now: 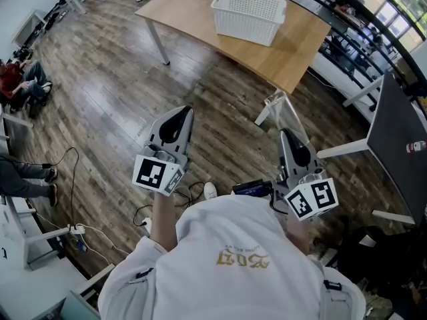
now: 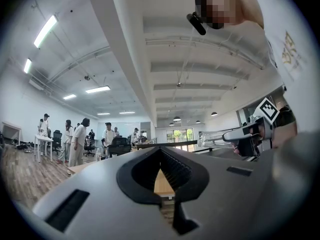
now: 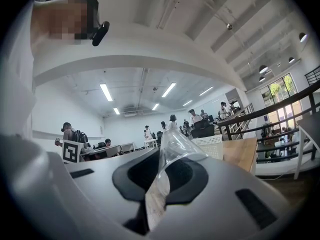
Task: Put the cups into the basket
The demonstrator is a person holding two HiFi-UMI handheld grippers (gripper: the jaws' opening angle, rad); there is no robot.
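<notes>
We see wooden table [image 1: 193, 12] far centre, white basket [image 1: 243, 25] standing on its right part. Near us, well apart from table, we hold both grippers over wood floor [image 1: 107, 92]. Left gripper [image 1: 180, 115], near left: jaws together, nothing between them. Right gripper [image 1: 288, 135], near right: jaws clamped on clear plastic cup [image 3: 175, 146], which juts out toward table, tilted, well short of basket.
</notes>
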